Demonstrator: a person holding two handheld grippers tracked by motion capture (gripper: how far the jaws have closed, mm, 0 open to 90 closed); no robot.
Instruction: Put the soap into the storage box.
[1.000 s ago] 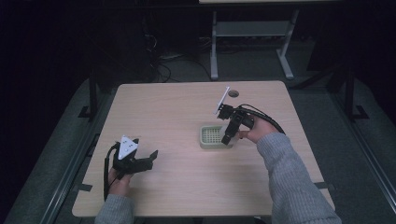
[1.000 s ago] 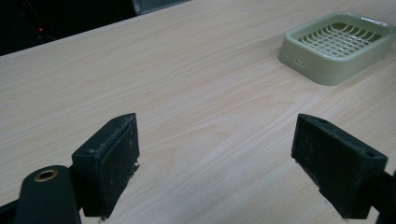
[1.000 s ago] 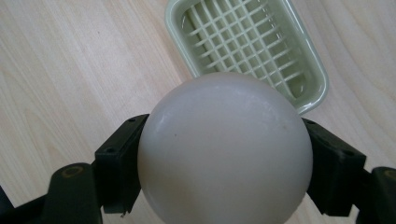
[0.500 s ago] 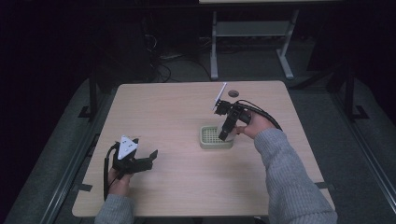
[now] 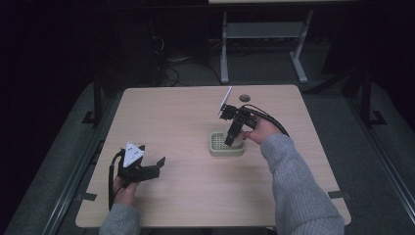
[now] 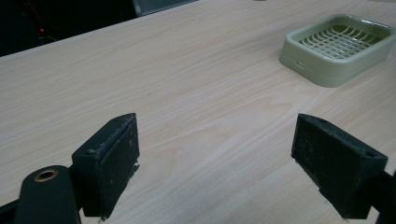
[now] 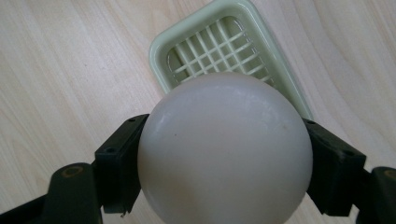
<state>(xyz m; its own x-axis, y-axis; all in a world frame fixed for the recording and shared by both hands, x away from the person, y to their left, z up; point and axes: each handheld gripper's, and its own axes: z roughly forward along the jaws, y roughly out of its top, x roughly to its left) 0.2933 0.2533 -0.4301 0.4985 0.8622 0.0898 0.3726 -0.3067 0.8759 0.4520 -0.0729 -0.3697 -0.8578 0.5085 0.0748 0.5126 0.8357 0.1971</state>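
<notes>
Since 1 second ago my right gripper has swung from the far right edge of the green tray to a spot above its middle, jaws tipped down toward the grid, while my left gripper has kept its place near the table's front left corner.

My right fingers are clamped on the white ball, 1 pad pressed to each side of it. In the right gripper view the ball hangs directly over the tray, covering the near half of its grid; I cannot tell whether the ball touches the grid or sits just above it. In the high view the ball itself is too small and too hidden by my gripper to make out.

My left fingers stand wide apart with nothing between them, only bare wood. From that gripper the tray lies well ahead and to the right, apart from both pads. My left hand rests low on the table, well to the left of the tray and nearer me than it is.

My right hand sits just to the right of the tray, with its sleeve running back from the tray toward the table's near edge.
</notes>
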